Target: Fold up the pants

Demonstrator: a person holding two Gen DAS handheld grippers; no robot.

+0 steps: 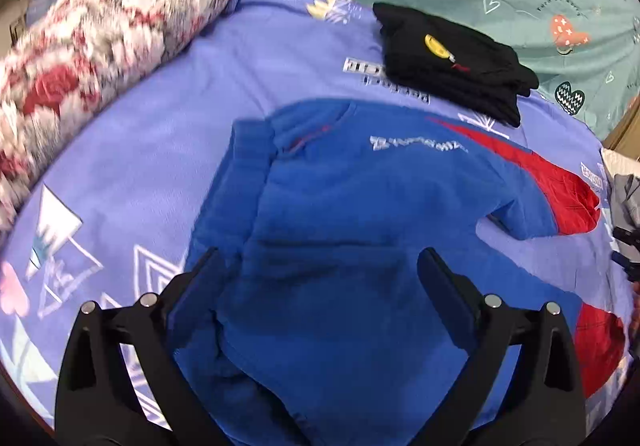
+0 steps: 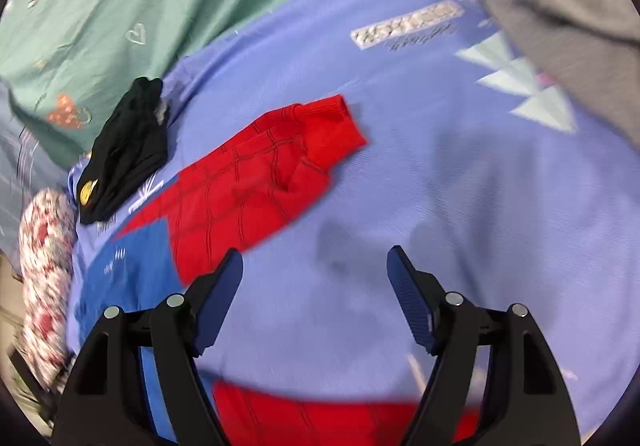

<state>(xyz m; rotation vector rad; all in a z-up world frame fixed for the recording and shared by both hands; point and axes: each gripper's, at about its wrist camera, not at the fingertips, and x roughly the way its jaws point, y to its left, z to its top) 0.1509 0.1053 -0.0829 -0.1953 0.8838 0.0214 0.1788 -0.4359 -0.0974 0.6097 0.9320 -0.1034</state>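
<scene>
Blue pants [image 1: 360, 206] with red lower legs lie spread flat; both hand-held grippers released, grasping nothing

Left claw [image 1: 320, 266]: held over the pants [image 1: 340, 226], which lie spread on the bedsheet [image 1: 160, 126].
Ahead, right: folded garment [image 1: 452, 62] on the sheet, just beyond the pants.
Ahead, left: rolled blanket [image 1: 100, 38] along the sheet's edge.
Right claw [image 2: 316, 274]: held over bare sheet, one pant leg [image 2: 260, 182] ahead-left.
Ahead, far right: heaped cloth [image 2: 568, 14].
</scene>
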